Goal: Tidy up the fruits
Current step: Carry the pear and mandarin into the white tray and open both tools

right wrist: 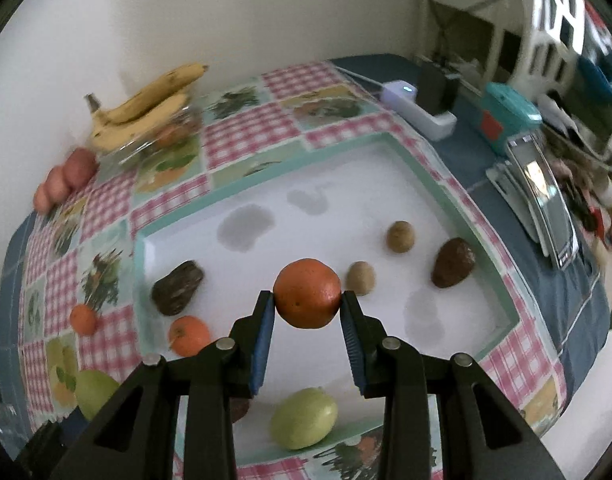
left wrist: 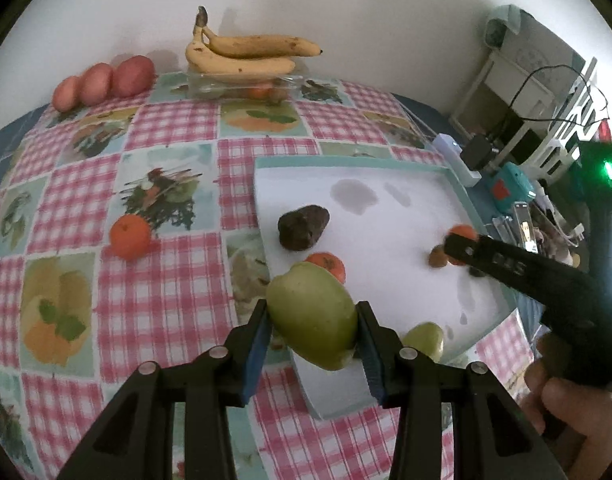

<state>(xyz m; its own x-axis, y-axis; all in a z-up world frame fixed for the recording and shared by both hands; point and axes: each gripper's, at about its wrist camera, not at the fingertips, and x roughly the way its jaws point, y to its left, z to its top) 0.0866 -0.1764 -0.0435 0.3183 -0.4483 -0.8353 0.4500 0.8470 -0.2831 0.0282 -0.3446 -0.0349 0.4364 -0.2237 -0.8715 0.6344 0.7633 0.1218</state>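
My left gripper (left wrist: pixel 311 320) is shut on a green apple (left wrist: pixel 311 318) and holds it over the near left edge of the white tray (left wrist: pixel 385 208). My right gripper (right wrist: pixel 307 300) is shut on an orange tangerine (right wrist: pixel 307 298) above the tray (right wrist: pixel 345 184); it also shows in the left wrist view (left wrist: pixel 457 246) over the tray's right part. On the tray lie a dark avocado (right wrist: pixel 178 288), a tangerine (right wrist: pixel 189 335), a green apple (right wrist: pixel 304 417), two kiwis (right wrist: pixel 400 236) and a brown avocado (right wrist: pixel 453 262). Another tangerine (left wrist: pixel 130 237) lies on the tablecloth.
Bananas (left wrist: pixel 246 54) rest on a clear container (left wrist: pixel 242 86) by the back wall, with three red potatoes (left wrist: pixel 102 82) to their left. A white charger (right wrist: pixel 419 110), a teal box (right wrist: pixel 507 118) and clutter lie right of the tray. The checked tablecloth (left wrist: pixel 166 128) covers the table.
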